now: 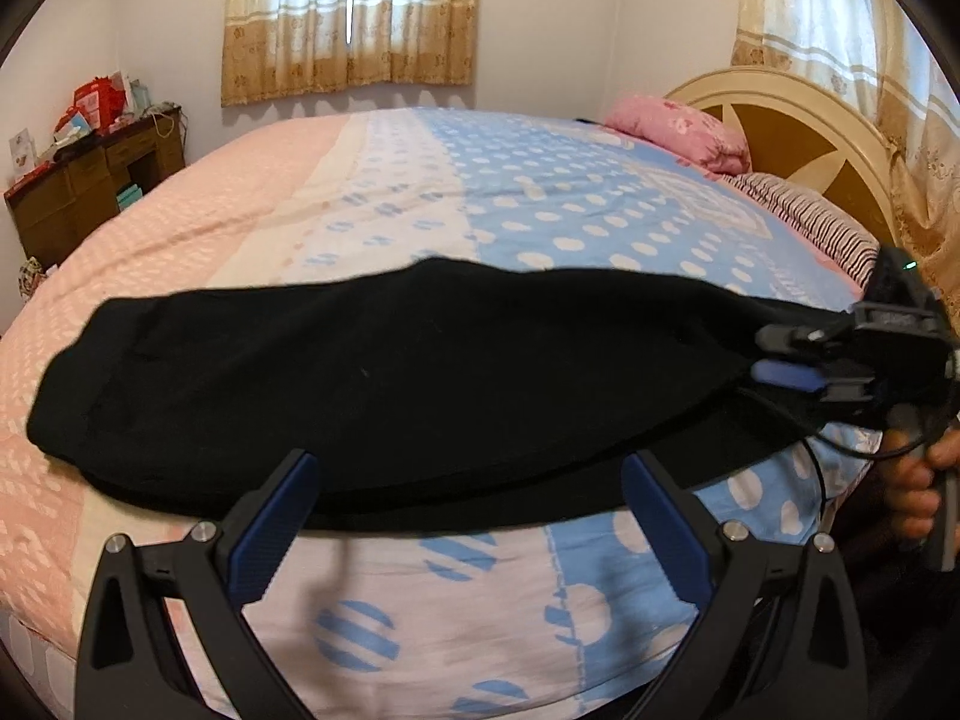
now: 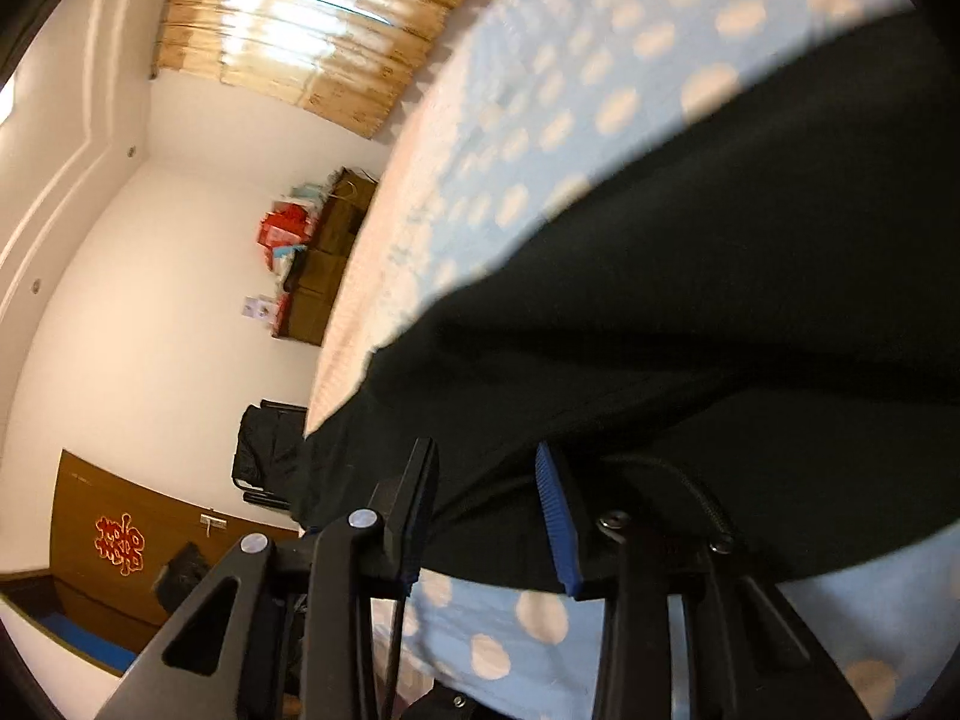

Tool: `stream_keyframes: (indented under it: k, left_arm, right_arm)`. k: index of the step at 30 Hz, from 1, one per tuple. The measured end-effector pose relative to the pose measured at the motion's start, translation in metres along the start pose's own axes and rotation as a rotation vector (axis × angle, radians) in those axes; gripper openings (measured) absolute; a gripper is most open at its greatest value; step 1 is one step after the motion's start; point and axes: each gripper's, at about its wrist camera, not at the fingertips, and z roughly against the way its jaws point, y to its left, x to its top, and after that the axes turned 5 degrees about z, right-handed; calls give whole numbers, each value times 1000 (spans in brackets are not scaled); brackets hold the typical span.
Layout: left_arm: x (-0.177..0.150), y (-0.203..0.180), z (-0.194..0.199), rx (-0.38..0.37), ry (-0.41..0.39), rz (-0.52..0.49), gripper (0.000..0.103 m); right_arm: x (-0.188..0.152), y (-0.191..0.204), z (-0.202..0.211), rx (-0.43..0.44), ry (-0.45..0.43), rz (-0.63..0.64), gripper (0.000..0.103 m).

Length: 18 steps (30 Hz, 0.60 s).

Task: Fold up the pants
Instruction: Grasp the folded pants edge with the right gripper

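Black pants [image 1: 384, 372] lie lengthwise across the near part of the bed [image 1: 420, 192], on a quilt of pink, white and blue-dotted panels. My left gripper [image 1: 471, 489] sits at their near edge, fingers spread wide, blue pads [image 1: 273, 525] facing inward with nothing between them; the fingertips overlap the hem line of the cloth, but whether they touch it I cannot tell. From the left wrist view I see my right gripper [image 1: 798, 360] out at the far right end of the pants, its fingers close together with the cloth drawn up toward them, and my right hand [image 1: 918, 480] on its handle below. The right wrist view is rolled sideways and somewhat blurred: there the right gripper [image 2: 486, 516] shows a moderate gap between its fingers, black fabric [image 2: 690, 330] lying across that gap. Whether the pads actually pinch the cloth I cannot tell from either view. Only the left view shows the headboard [image 1: 792, 126], the pink pillow [image 1: 684, 132], the striped pillow [image 1: 810, 216] and two curtained windows [image 1: 351, 18]. Only the right view shows a brown door with a red paper emblem [image 2: 120, 543] and a dark chair [image 2: 267, 456] past the bed's end. Both show the cluttered wooden desk [image 1: 90, 186] against the wall.
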Motion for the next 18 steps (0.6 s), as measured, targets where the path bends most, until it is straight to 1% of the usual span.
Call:
stream_keyframes:
  k: [2,4,5,6,7,8,9,10,12,13,14,16,18]
  left_arm:
    - [2,6,4,5,-18,0,102]
    - [5,10,5,18,-29,4,102]
    - [7,12,5,24,-34,6,102]
    - [8,13,6,26,-39,6,102]
    - [10,14,6,30,-45,6,102]
    - [11,15,6,32,-51,6,102]
    - [13,15,6,34,-57,5,102]
    - [15,15,6,35,-65,5,102]
    - [19,16,10,36,-88,6,102]
    - [21,16,11,38,-99,8,102]
    - [23,17,14,44,-113,12,102]
    - [25,19,18,47,-127,18,102]
    - [27,22,23,68,-145,24,102]
  right_arm:
    - [0,22,19,4,13,97,36]
    - [-3,48,43,58,56,172,36]
    - [-5,69,64,53,92,236,36]
    - [-6,79,75,27,106,281,36]
    - [-9,103,100,-59,111,390,36]
    - [-11,120,120,-120,93,470,36]
    - [-14,130,134,-151,76,516,36]
    - [-16,149,157,-186,42,586,36]
    - [-18,170,177,-221,4,668,36]
    - [-24,177,187,-265,-29,733,36]
    - [-30,185,189,-362,-84,823,36]
    - [-30,186,179,-431,-109,891,36]
    - [-27,174,148,-384,-58,864,36]
